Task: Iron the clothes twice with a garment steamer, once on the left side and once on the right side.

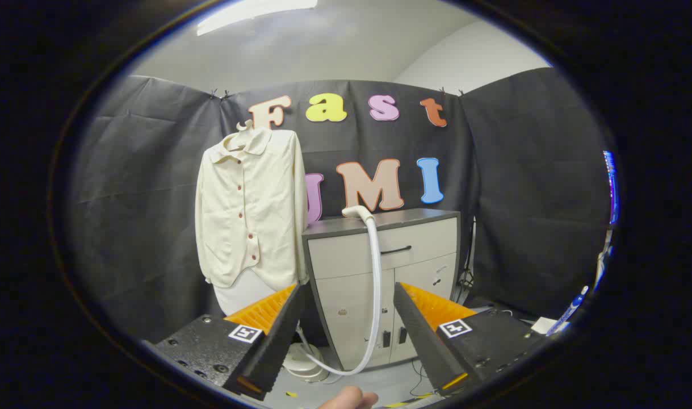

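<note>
A cream button-up shirt [249,204] hangs on a hanger against the booth wall, beyond my left finger. The steamer's white head [358,212] rests on top of a grey cabinet [414,250], to the right of the shirt. Its white hose [375,284] runs down the cabinet front to a round base [303,363] on the floor. My gripper [348,335] is open and far short of the steamer. The hose shows through the gap between my fingers [277,341]. Nothing is held.
The cabinet has a drawer with a dark handle [395,249] and lower doors. Cables [465,278] hang beside its right side. A fingertip of a hand [348,399] shows just below the fingers. A blue-and-white pen-like object [570,309] lies at the far right.
</note>
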Demonstrator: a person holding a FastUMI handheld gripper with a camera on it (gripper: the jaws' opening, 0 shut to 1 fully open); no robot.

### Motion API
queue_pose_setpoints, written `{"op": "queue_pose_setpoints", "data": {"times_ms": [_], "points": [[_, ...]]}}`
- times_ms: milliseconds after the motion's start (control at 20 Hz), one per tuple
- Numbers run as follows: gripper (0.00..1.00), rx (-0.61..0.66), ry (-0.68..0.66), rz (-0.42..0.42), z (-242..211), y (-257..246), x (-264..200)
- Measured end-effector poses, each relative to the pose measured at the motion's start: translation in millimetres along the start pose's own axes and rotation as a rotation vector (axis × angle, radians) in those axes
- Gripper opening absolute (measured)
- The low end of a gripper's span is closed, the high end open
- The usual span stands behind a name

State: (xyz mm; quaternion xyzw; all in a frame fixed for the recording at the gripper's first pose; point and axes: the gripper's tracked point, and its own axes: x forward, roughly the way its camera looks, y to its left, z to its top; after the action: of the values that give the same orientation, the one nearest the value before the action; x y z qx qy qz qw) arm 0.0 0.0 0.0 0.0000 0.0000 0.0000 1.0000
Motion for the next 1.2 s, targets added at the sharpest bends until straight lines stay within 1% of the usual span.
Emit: {"op": "queue_pose_setpoints", "data": {"times_ms": [450, 700, 950, 1200], "points": [[0.98, -0.015, 0.013, 0.02, -5, 9, 21], [0.98, -0.027, 0.016, 0.019, -4, 10, 47], [0.98, -0.046, 0.015, 0.02, 3, 12, 89], [0.98, -0.055, -0.006, 0.004, 24, 10, 154]]}}
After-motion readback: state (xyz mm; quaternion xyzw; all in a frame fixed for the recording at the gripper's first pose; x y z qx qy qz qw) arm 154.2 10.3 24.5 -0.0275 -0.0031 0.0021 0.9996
